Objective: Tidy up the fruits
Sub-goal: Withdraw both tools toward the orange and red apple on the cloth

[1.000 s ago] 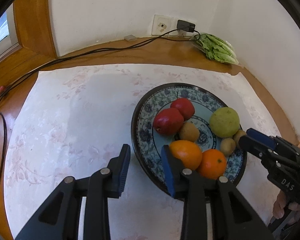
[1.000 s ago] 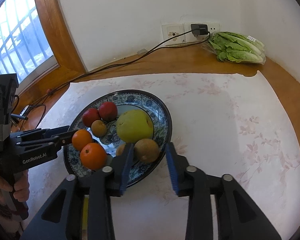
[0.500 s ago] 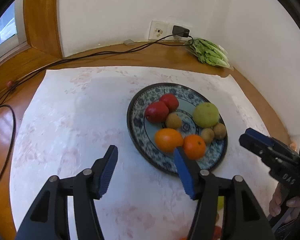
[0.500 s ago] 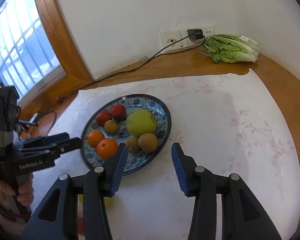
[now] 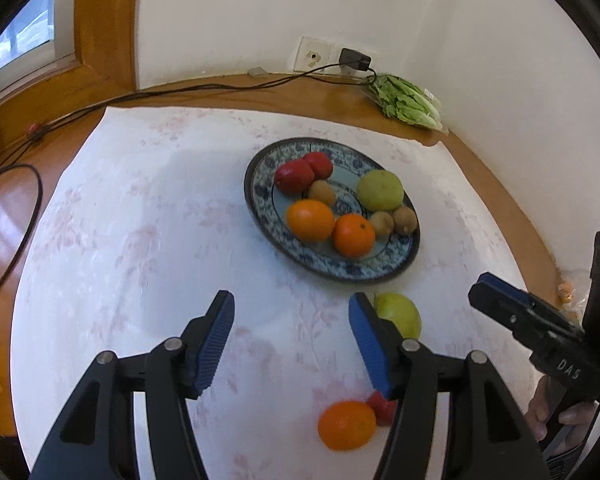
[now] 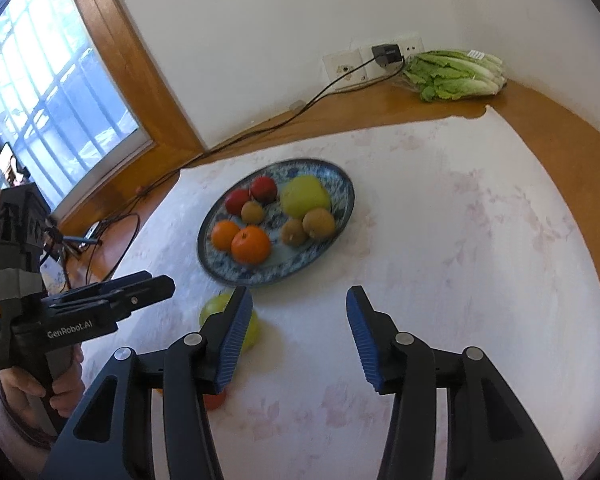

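A blue patterned plate [image 5: 260, 168] on the white flowered cloth holds two oranges [image 5: 310, 220], two red fruits [image 5: 294, 176], three kiwis [image 5: 404, 220] and a green fruit [image 5: 380, 190]. Nearer me a green fruit [image 5: 402, 314], an orange [image 5: 346, 424] and a small red fruit [image 5: 382, 406] lie loose on the cloth. My left gripper [image 5: 291, 308] hangs open over bare cloth in front of the plate. My right gripper [image 6: 299, 300] is opening, with nothing between its jaws. The loose green fruit [image 6: 212, 308] sits just behind its left finger.
A bag of lettuce [image 6: 456, 74] lies in the far corner by the wall sockets [image 6: 380, 58]. A black cable [image 5: 100, 106] runs along the wooden tabletop to the left. A window [image 6: 40, 92] stands at the left. A hand [image 6: 24, 392] holds the left gripper's handle.
Both grippers have drawn back from the plate and their jaws have widened. The loose green, orange and red fruits in front of the plate have come into view.
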`<action>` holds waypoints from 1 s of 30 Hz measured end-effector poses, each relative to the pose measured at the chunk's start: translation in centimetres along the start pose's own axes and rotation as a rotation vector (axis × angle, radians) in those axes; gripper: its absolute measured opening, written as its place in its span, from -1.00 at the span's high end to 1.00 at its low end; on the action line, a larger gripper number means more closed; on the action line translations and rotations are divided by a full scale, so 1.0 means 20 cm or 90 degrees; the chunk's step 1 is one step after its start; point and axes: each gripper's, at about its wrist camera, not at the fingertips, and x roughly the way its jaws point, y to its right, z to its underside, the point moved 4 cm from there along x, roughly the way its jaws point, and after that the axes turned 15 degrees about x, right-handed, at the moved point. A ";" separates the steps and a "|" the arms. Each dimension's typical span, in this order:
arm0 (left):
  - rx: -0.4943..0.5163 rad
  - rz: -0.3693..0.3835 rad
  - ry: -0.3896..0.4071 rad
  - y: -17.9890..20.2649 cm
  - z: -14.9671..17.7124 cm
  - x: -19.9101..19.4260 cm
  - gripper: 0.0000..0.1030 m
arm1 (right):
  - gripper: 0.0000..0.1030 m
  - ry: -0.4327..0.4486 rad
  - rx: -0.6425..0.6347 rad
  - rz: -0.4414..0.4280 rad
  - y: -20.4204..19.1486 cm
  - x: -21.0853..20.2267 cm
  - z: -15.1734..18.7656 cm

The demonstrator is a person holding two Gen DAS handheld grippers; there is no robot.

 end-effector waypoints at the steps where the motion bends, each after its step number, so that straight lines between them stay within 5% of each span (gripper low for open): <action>1: -0.002 0.003 0.001 0.00 0.01 -0.01 -0.22 | 0.02 -0.003 0.002 -0.001 0.00 0.00 0.01; 30: -0.011 0.021 -0.005 0.07 0.19 -0.15 -0.22 | 0.02 -0.046 0.011 0.019 0.05 -0.03 0.19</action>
